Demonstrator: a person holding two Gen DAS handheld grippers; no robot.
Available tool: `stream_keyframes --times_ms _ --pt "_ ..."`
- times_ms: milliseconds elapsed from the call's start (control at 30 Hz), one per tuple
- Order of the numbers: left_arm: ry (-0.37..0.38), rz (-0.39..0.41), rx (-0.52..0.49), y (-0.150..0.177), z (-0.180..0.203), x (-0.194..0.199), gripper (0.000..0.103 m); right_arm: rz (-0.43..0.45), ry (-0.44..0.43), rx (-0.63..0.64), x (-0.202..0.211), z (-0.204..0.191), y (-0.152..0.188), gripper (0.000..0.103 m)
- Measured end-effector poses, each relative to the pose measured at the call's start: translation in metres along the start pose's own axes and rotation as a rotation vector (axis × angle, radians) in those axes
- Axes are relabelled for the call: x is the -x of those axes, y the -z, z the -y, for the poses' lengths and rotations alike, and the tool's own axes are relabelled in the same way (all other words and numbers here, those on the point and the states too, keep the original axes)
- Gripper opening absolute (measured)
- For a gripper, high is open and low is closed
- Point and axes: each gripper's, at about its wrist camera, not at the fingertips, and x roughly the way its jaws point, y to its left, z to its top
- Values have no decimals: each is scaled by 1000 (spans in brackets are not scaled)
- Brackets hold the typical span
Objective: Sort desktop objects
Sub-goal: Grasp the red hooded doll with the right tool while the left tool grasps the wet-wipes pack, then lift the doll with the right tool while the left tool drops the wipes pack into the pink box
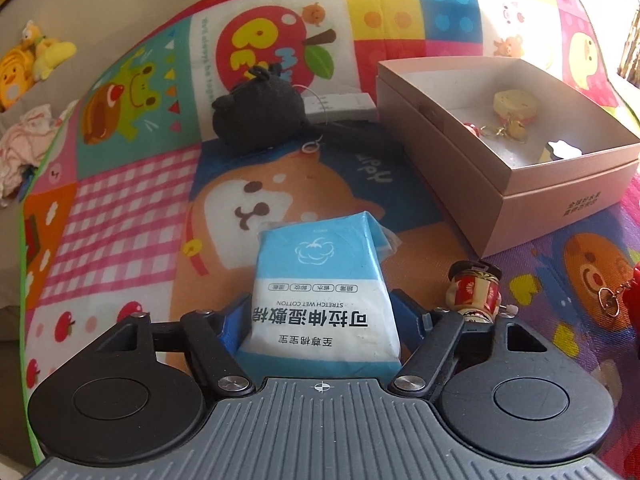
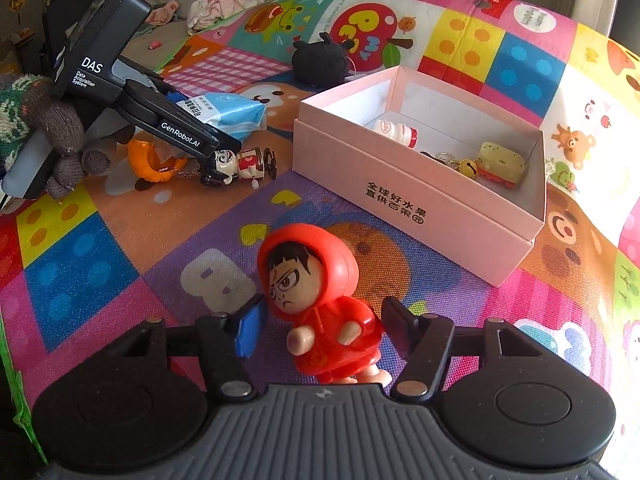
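My left gripper [image 1: 320,316] is shut on a blue and white pack of wet cotton pads [image 1: 324,284], which also shows in the right wrist view [image 2: 228,114]. My right gripper [image 2: 320,320] stands open around a red hooded figurine [image 2: 320,300]; its fingers do not touch the toy. A pink open box [image 1: 560,196], also in the right wrist view [image 2: 420,208], holds a cheese-shaped keychain [image 2: 500,162] and a small bottle [image 2: 396,132]. A black plush [image 1: 256,112] lies beyond the pack.
A small drum-shaped doll [image 1: 476,292] lies right of the pack, also in the right wrist view [image 2: 244,164]. An orange toy [image 2: 152,162] lies under the left gripper body [image 2: 120,80]. A white flat item [image 1: 340,108] sits by the plush. Everything rests on a colourful play mat [image 2: 100,264].
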Motion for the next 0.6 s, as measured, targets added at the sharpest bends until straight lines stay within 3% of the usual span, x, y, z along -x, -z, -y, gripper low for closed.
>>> stream_keyframes --times_ms 33,167,333,500,600 --pt "5 -1 -7 -1 3 1 78 -5 1 -7 0 0 0 49" --pt "-4 26 -65 -1 18 4 72 -11 14 -22 1 -1 1 49" --pt "-16 39 -84 -2 25 5 65 6 30 66 -7 -11 -4 52" --pt "-4 32 -81 1 25 8 66 -2 40 76 -24 -9 -17 55" --pt "4 22 -57 -2 22 5 69 -14 24 62 -29 -7 -24 48"
